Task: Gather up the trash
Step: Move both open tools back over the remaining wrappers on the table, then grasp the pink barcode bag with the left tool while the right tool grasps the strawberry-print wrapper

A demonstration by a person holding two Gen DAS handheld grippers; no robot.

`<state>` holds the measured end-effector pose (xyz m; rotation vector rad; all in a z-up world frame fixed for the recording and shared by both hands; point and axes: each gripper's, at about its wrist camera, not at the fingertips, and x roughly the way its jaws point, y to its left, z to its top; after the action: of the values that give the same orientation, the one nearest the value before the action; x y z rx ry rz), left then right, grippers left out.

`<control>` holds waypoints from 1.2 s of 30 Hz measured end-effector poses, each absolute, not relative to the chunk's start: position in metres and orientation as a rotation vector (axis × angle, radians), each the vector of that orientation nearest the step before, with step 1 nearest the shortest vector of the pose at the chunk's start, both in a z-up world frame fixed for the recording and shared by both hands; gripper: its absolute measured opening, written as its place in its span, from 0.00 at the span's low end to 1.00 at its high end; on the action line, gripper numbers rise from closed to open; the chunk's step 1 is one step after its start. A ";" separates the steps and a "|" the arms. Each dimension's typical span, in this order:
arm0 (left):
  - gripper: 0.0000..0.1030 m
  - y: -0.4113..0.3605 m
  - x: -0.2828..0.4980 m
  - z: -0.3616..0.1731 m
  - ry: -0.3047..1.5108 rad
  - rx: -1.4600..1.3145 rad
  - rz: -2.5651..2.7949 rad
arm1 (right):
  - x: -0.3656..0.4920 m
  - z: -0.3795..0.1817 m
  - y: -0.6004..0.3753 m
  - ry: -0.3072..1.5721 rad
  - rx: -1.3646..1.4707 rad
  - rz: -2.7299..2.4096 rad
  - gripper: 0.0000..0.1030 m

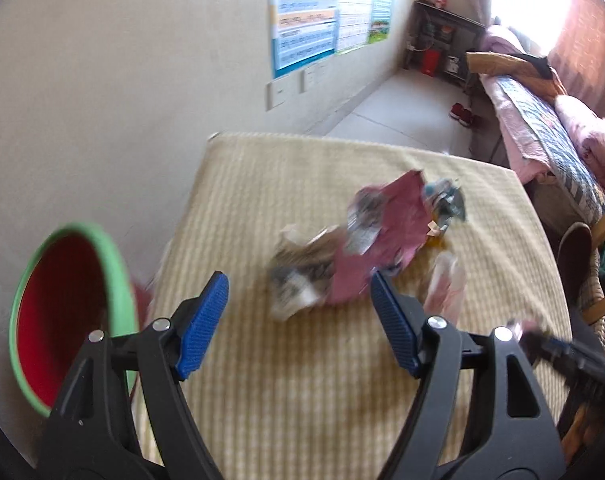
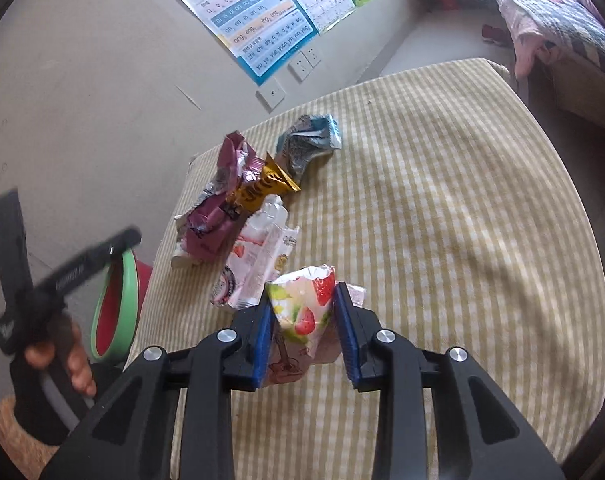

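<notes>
Bedroom, checked-cloth counter against the wall, wrapper pile toward its wall-side edge.
Your right hand-held gripper is clamped on the strawberry-print wrapper, the piece closest to your edge of the counter, likely picked first for easy reach. Your left hand-held gripper hangs wide open with nothing in it, aimed at the maroon wrapper in the blurred pile. The red bin with green rim sits just off the counter's left edge, probably so drops stay short.
</notes>
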<state>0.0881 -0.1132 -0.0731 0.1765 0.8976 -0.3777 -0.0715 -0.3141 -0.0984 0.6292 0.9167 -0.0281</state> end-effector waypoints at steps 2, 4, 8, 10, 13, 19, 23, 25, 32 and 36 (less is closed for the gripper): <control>0.68 -0.132 0.099 -0.075 0.916 0.184 -0.416 | -0.072 -0.101 -0.321 0.916 0.667 -0.023 0.44; 0.68 -0.152 0.111 -0.081 0.952 0.189 -0.446 | -0.074 -0.100 -0.329 0.887 0.697 -0.028 0.52; 0.68 -0.176 0.128 -0.100 1.013 0.213 -0.431 | -0.080 -0.092 -0.337 0.860 0.687 -0.056 0.56; 0.69 -0.182 0.135 -0.114 1.054 0.232 -0.396 | -0.082 -0.095 -0.343 0.873 0.697 -0.067 0.56; 0.69 -0.186 0.143 -0.133 1.122 0.219 -0.374 | -0.079 -0.100 -0.344 0.885 0.739 -0.039 0.56; 0.37 -0.191 0.139 -0.144 1.140 0.247 -0.372 | -0.064 -0.105 -0.314 0.946 0.681 0.055 0.56; 0.32 -0.184 0.127 -0.131 1.101 0.233 -0.382 | -0.058 -0.107 -0.303 0.967 0.625 0.052 0.56; 0.32 -0.180 0.117 -0.119 1.054 0.250 -0.387 | -0.058 -0.109 -0.304 0.966 0.624 0.043 0.55; 0.33 -0.138 0.064 -0.085 0.969 0.256 -0.387 | -0.068 -0.108 -0.321 0.942 0.667 0.001 0.56; 0.34 -0.115 0.042 -0.098 1.013 0.249 -0.353 | -0.070 -0.112 -0.319 0.969 0.658 -0.006 0.56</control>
<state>0.0419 -0.1152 -0.0976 0.2488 1.0128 -0.3529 -0.0705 -0.3194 -0.1115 0.6579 0.9686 -0.0059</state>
